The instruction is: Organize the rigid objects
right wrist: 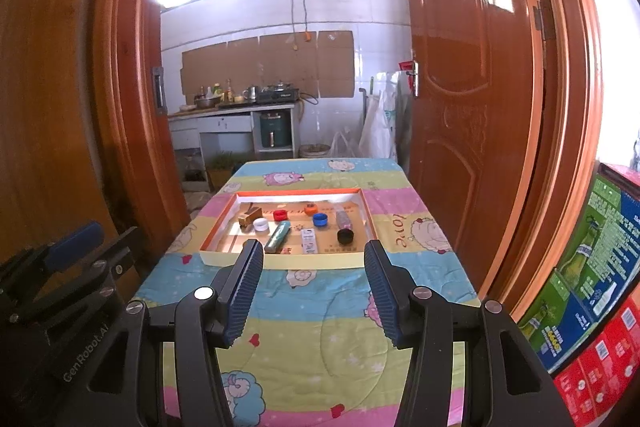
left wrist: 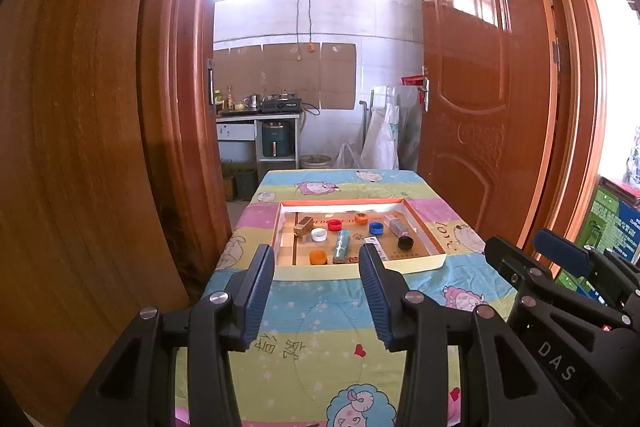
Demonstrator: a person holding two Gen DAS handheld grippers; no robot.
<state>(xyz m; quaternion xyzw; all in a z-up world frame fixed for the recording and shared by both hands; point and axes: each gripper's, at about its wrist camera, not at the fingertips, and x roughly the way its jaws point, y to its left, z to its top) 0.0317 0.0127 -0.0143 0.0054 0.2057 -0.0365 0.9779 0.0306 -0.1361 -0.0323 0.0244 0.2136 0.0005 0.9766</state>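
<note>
A shallow cardboard tray [left wrist: 360, 269] [right wrist: 288, 261] sits mid-table on a cartoon-print cloth. It holds several bottle caps: white [left wrist: 319, 234], red [left wrist: 334, 225], blue [left wrist: 376, 227], black [left wrist: 405, 243], orange [left wrist: 318, 257]. A teal box [left wrist: 342, 246] [right wrist: 277, 237], a brown box [left wrist: 303, 225] and a white box [right wrist: 308, 241] lie among them. My left gripper [left wrist: 316, 267] is open and empty, short of the tray's near edge. My right gripper [right wrist: 313, 263] is open and empty, also short of the tray.
The table [left wrist: 340, 339] stands in a doorway between wooden doors [left wrist: 480, 87] and a wooden panel [left wrist: 80, 147]. Stacked cartons [right wrist: 592, 287] stand to the right. A kitchen counter with a stove [left wrist: 280, 105] lies behind.
</note>
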